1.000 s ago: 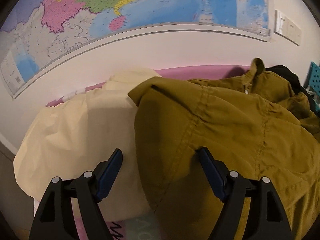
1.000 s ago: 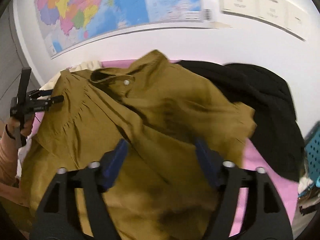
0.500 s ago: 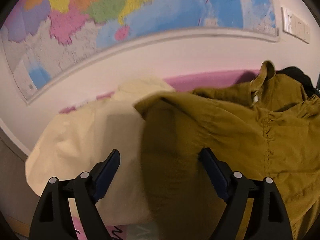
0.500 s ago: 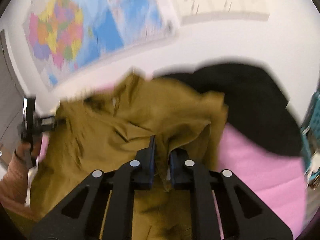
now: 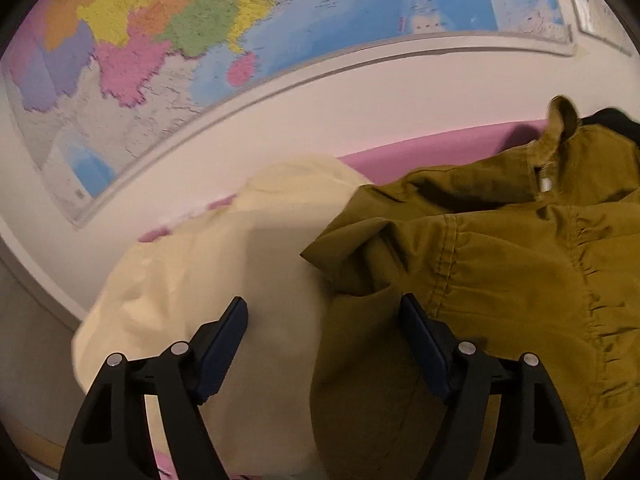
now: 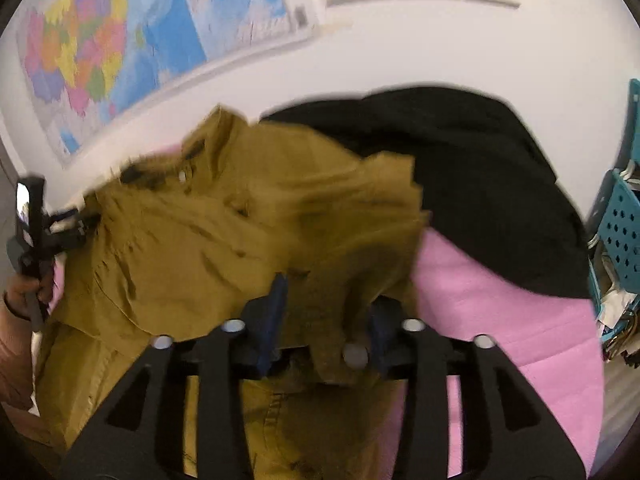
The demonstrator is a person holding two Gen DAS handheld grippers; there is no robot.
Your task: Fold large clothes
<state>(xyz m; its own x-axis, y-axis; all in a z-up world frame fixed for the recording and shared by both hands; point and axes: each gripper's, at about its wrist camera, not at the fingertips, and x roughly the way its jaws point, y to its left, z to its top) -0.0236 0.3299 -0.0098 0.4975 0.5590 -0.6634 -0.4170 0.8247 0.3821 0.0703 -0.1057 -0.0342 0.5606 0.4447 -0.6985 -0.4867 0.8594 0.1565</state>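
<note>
I see a pink cloth-covered table (image 6: 520,320) pushed against a white wall that carries a large multicoloured paper map (image 5: 280,40). Across the table's middle lies the olive-green cotton shirt (image 6: 192,256), rumpled, its collar and a pale button towards the far wall; in the left wrist view its near-left corner overlaps a pale yellow cotton garment (image 5: 224,272) spread on the left side of the table. To the far right of the shirt sits a heap of black fabric (image 6: 480,184), and past it, at the table's right edge, a teal perforated plastic basket (image 6: 620,236). My right gripper (image 6: 328,304) has just been opening from a tight pinch; a bunched fold of the olive shirt sits between its blue pads, draped over the right one, but the blur keeps me from telling whether they press it. My left gripper (image 5: 324,320) stands wide open above the line where the shirt's edge meets the yellow garment, touching neither, and from the right wrist view I see it at the shirt's far-left side, held in a hand (image 6: 24,296).
</note>
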